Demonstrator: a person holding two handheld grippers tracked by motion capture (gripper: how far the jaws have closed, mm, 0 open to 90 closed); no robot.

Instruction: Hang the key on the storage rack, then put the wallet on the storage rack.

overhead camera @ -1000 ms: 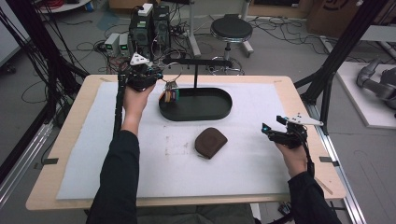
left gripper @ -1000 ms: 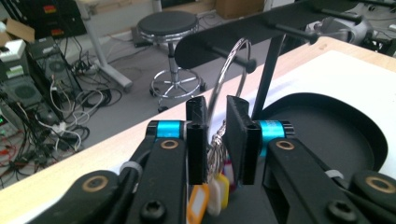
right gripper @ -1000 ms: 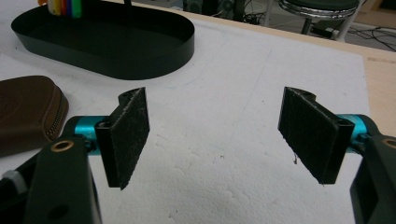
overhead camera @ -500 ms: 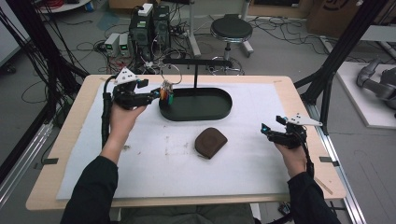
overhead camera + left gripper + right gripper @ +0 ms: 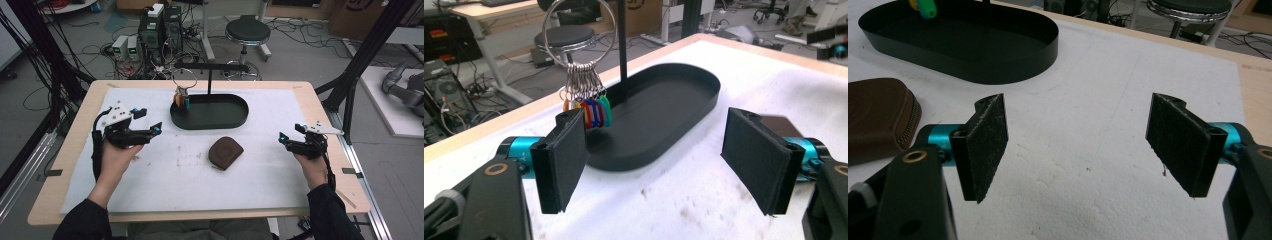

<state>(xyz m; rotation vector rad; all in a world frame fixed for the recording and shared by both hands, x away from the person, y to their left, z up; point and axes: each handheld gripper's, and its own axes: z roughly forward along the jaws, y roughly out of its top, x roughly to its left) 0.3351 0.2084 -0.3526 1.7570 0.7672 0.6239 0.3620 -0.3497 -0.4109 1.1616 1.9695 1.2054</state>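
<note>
**Key ring hangs free, both claws empty**

The left gripper (image 5: 150, 124) has just spread its jaws wide, nothing between them. The key ring (image 5: 183, 86) hangs on the stand (image 5: 210, 66), well right of it. The right gripper (image 5: 289, 137) gapes empty.

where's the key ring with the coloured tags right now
In the high view the large metal key ring with coloured plastic tags hangs from the black T-shaped stand, over the left end of the black oval tray. The open left claw sits apart, to its left.
</note>
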